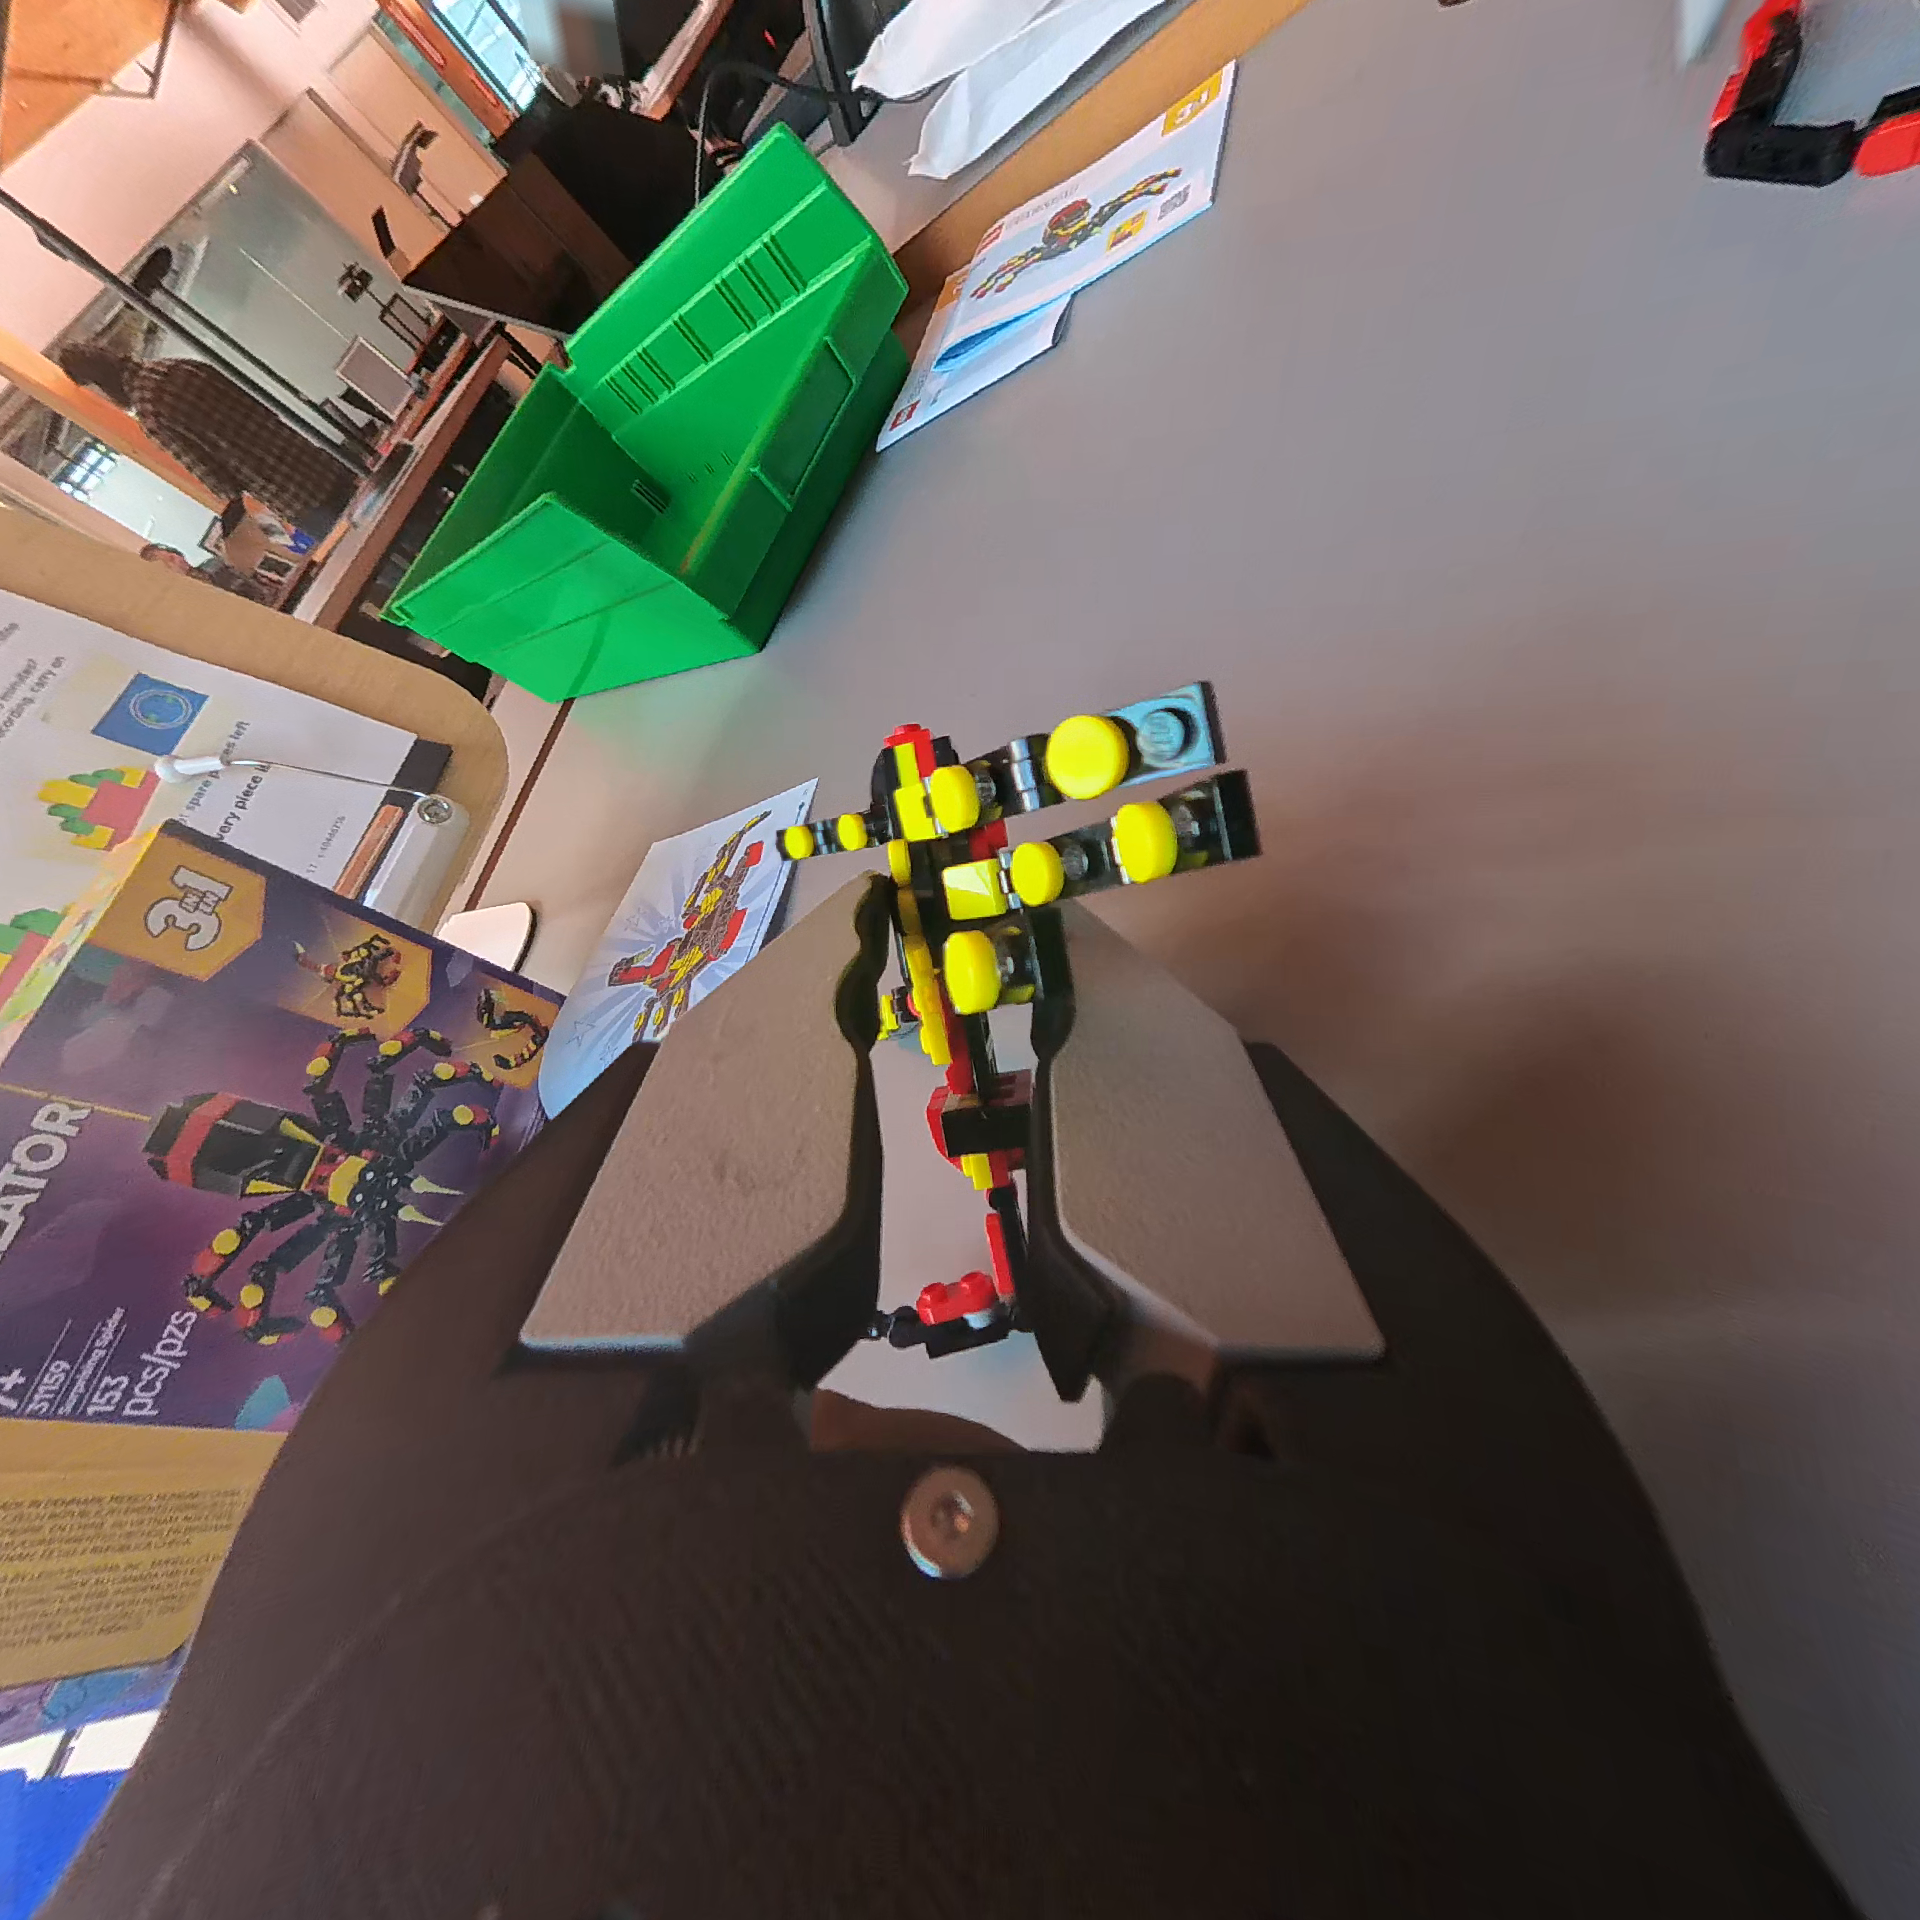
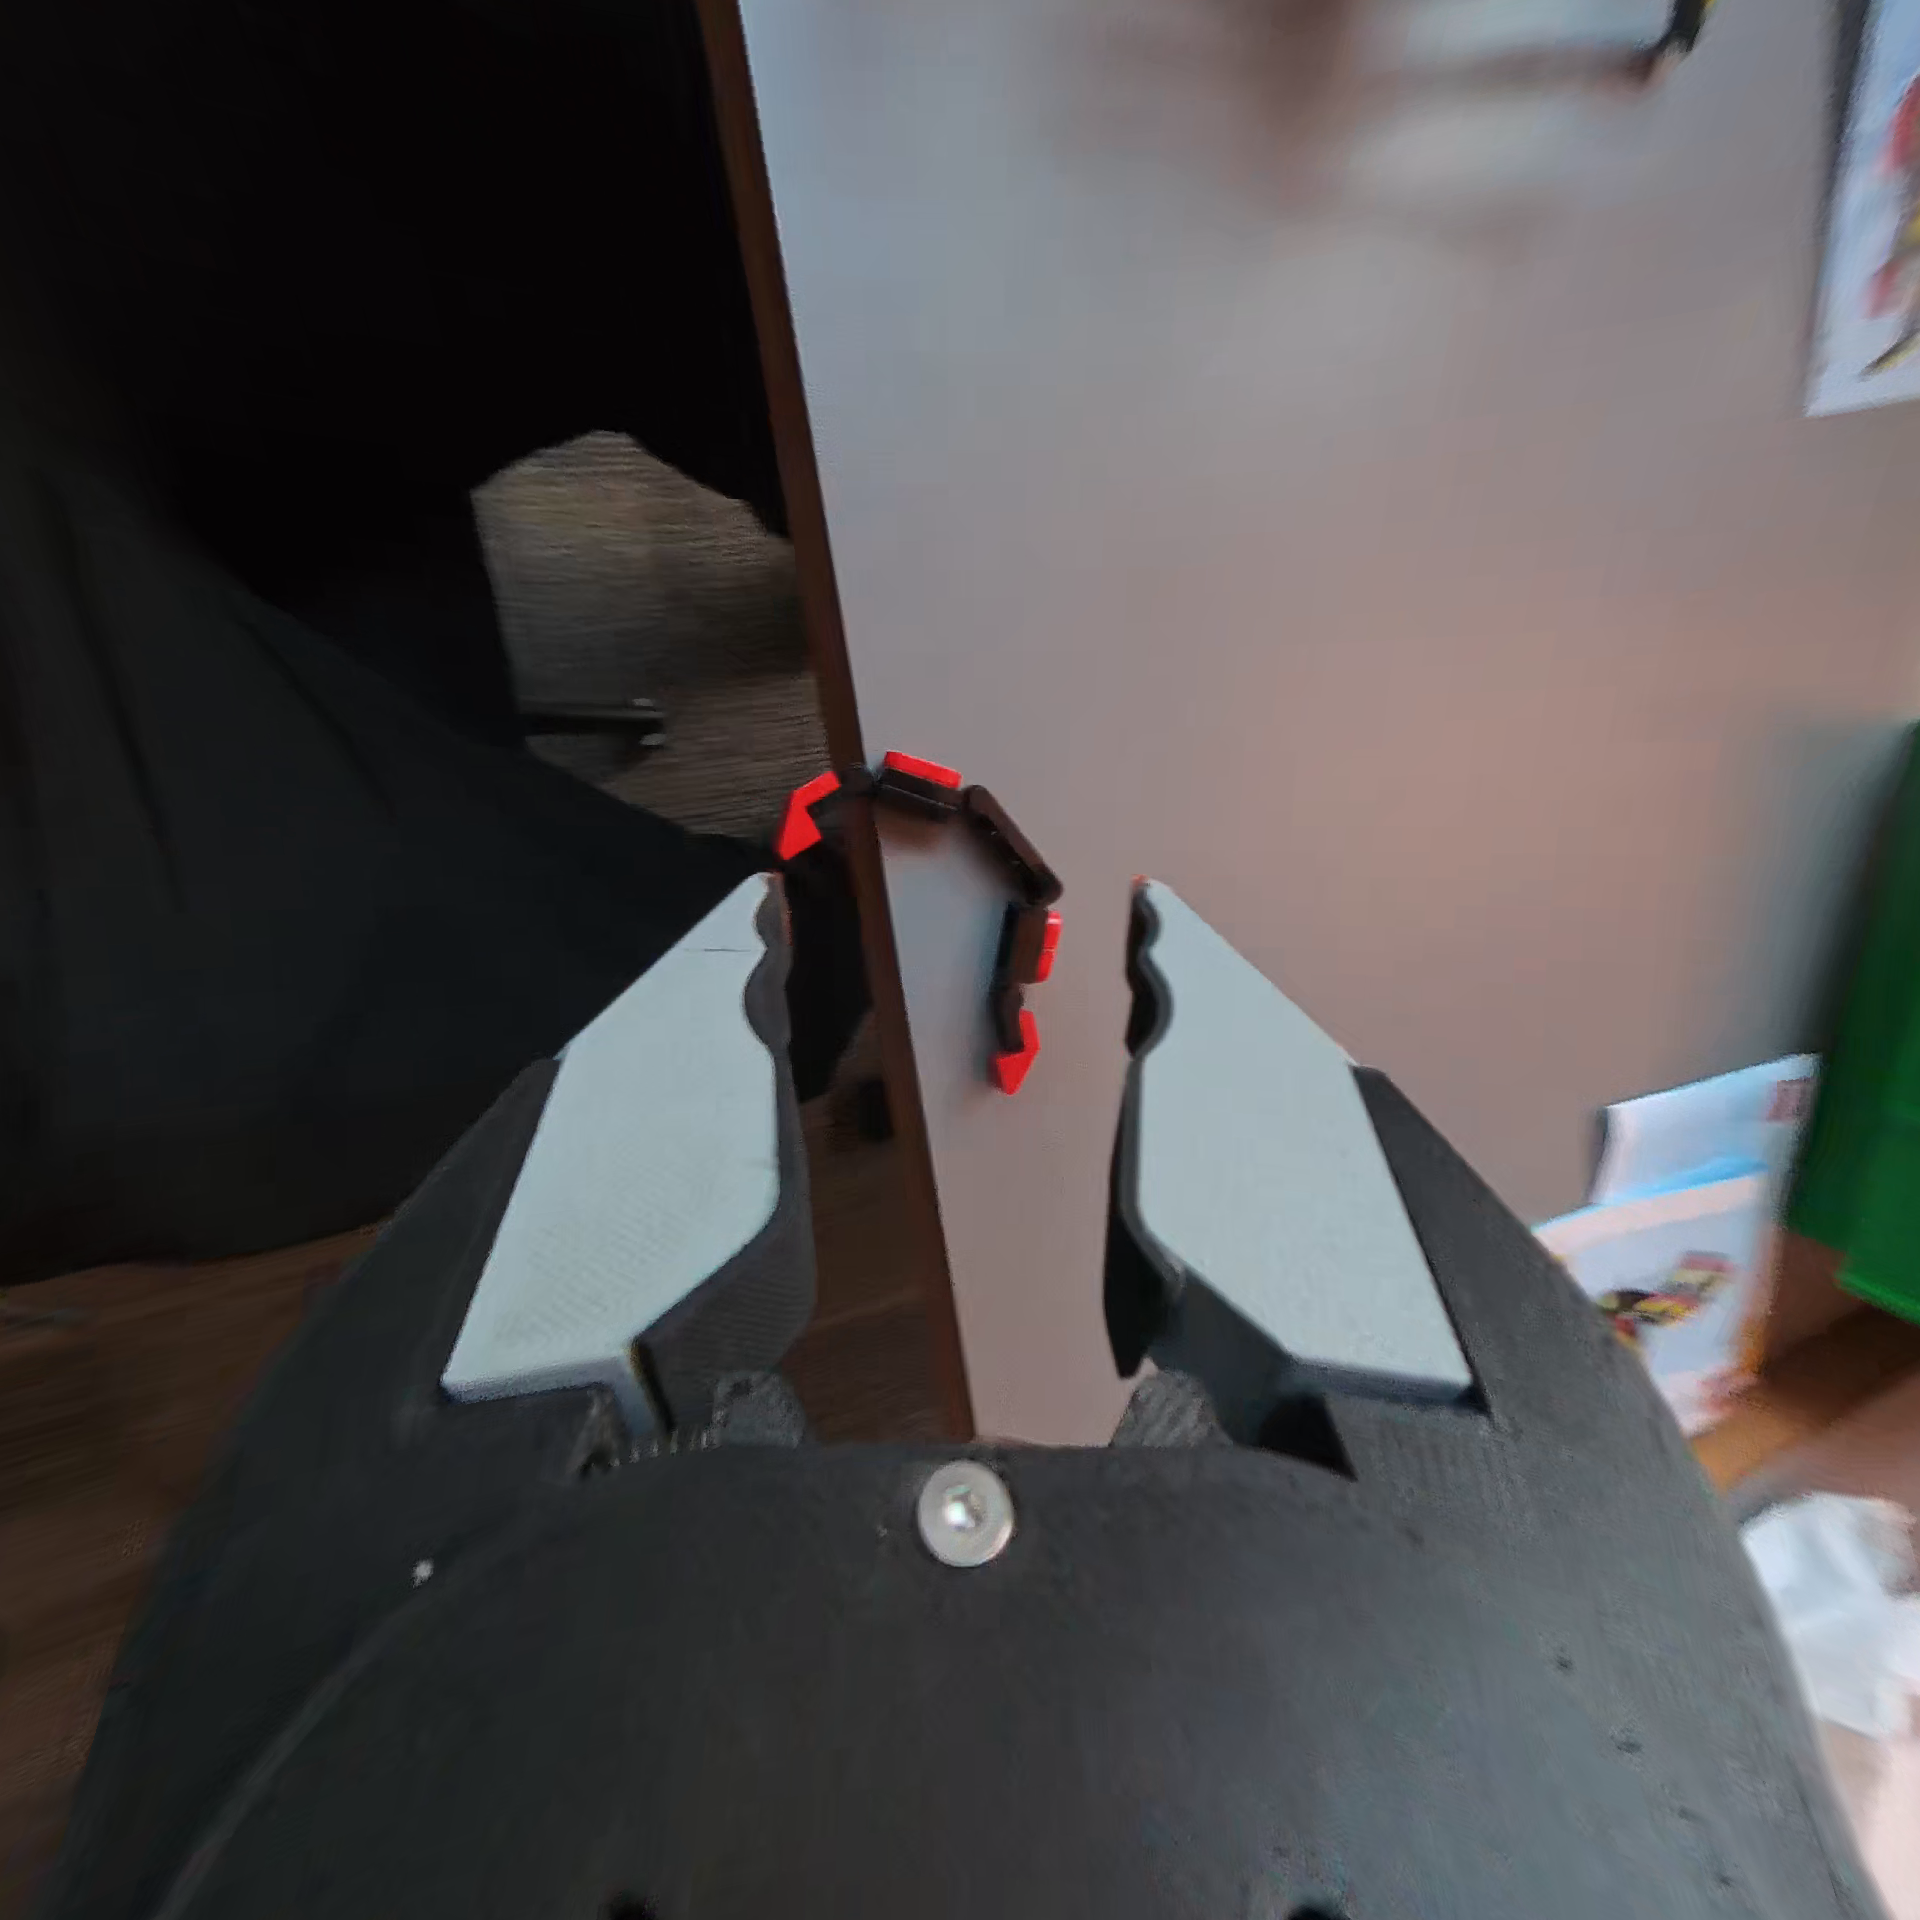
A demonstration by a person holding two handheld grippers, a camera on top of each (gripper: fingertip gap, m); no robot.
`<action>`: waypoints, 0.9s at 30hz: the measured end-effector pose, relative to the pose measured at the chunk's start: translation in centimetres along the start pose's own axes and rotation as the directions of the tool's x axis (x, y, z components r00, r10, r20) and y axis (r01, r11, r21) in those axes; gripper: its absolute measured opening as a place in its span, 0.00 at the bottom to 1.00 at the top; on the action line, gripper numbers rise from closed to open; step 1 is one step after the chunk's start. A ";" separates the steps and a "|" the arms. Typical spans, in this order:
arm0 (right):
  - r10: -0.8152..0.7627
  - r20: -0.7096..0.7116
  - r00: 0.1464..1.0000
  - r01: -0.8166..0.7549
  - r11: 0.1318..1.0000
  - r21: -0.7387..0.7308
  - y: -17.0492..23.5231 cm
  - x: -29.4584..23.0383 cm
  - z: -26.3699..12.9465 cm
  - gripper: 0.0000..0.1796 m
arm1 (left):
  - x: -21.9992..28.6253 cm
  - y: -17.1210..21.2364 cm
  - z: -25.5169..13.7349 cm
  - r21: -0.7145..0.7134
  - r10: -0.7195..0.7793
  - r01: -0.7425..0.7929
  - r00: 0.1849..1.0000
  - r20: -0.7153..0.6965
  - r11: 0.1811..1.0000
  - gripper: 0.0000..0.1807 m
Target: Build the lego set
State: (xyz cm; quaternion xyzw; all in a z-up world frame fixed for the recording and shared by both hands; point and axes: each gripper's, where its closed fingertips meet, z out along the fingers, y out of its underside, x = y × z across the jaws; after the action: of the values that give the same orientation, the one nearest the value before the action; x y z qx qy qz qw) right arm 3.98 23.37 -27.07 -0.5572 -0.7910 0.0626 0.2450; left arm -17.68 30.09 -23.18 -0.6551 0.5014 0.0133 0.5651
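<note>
My left gripper (image 1: 961, 935) is shut on a black, red and yellow lego body (image 1: 971, 997) with yellow-studded legs sticking out beyond the fingertips, held above the grey table (image 1: 1455, 520). My right gripper (image 2: 951, 899) is open. Between and just beyond its fingers lies a curved black and red lego tail (image 2: 997, 883) on the grey table (image 2: 1351, 623), one end hanging over the table's edge. In the left wrist view a black and red lego piece (image 1: 1808, 114) lies at the far right of the table.
A green plastic bin (image 1: 665, 447) stands at the table's back. Instruction booklets (image 1: 1049, 260) lie beside it, a leaflet (image 1: 696, 935) lies near the lego box (image 1: 239, 1122) at the left. In the right wrist view the table edge (image 2: 831, 727) drops to dark floor; booklets (image 2: 1683, 1226) lie at right.
</note>
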 end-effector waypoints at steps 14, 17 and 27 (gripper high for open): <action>-0.311 -0.031 0.950 0.305 0.943 -0.131 0.5 -0.6 2.0 0.23 | -0.1 0.1 0.0 0.000 -0.010 0.010 1.000 0.003 1.000 0.12; -0.312 -0.068 0.947 0.302 0.945 -0.126 0.5 -0.4 2.1 0.15 | -0.1 0.1 0.0 0.000 -0.009 0.009 1.000 0.001 1.000 0.12; -0.180 -0.001 0.984 0.180 0.982 -0.063 -0.2 -1.1 1.2 0.02 | 0.0 0.1 0.0 0.000 -0.009 0.009 1.000 -0.001 1.000 0.12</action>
State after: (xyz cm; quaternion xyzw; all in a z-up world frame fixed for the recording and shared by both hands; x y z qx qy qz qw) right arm 3.58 22.47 -28.37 -0.4911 -0.8388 0.0133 0.2346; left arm -17.71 30.10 -23.25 -0.6574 0.4987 0.0101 0.5648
